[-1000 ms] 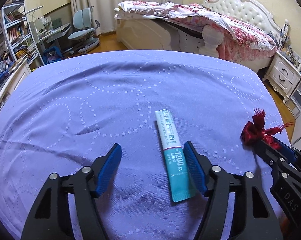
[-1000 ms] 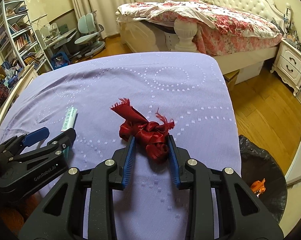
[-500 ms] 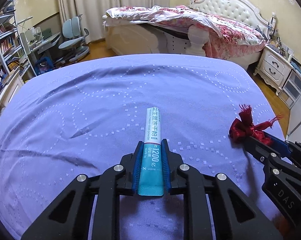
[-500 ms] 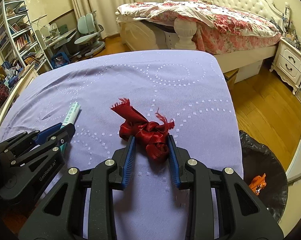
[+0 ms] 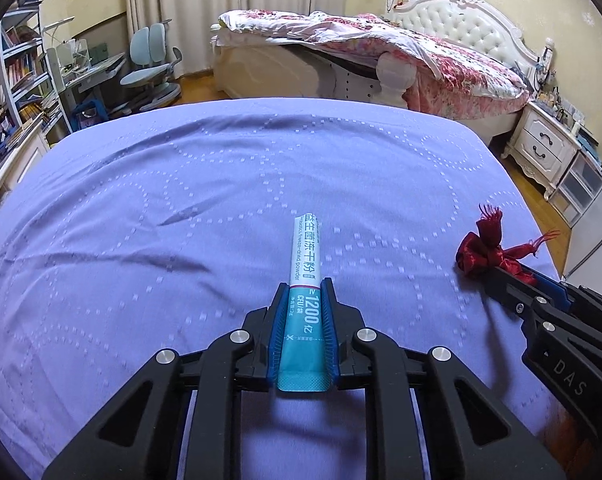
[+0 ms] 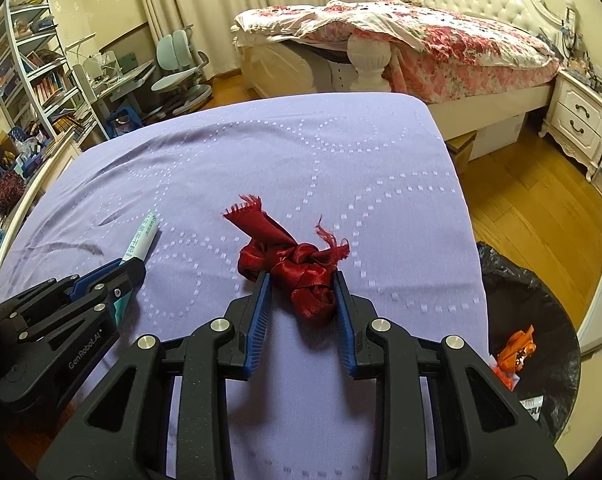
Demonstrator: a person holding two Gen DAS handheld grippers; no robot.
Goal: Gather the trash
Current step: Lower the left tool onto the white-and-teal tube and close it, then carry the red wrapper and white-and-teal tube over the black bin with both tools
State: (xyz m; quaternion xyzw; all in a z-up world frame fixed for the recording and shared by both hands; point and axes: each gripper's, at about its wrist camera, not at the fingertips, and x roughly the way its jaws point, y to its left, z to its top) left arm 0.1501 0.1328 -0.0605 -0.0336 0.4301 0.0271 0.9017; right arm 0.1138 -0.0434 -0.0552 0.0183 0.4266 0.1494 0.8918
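My left gripper (image 5: 303, 285) is shut on a white-and-teal powder sachet (image 5: 305, 256), whose white end sticks out forward over the purple tablecloth (image 5: 181, 200). The sachet also shows at the left of the right wrist view (image 6: 143, 238). My right gripper (image 6: 300, 280) is shut on a crumpled red ribbon (image 6: 297, 264) just above the cloth near the table's right edge. The ribbon also shows at the right of the left wrist view (image 5: 485, 250).
A bin with a black bag (image 6: 549, 320) stands on the wooden floor right of the table and holds an orange wrapper (image 6: 515, 350). A bed (image 5: 381, 52), a nightstand (image 5: 549, 148), a desk chair (image 5: 153, 68) and bookshelves (image 5: 17, 76) lie beyond the table.
My left gripper closed on the sachet, which lay loose between open fingers a second ago, and lifted it slightly. My right gripper kept its hold on the ribbon and rose a little.
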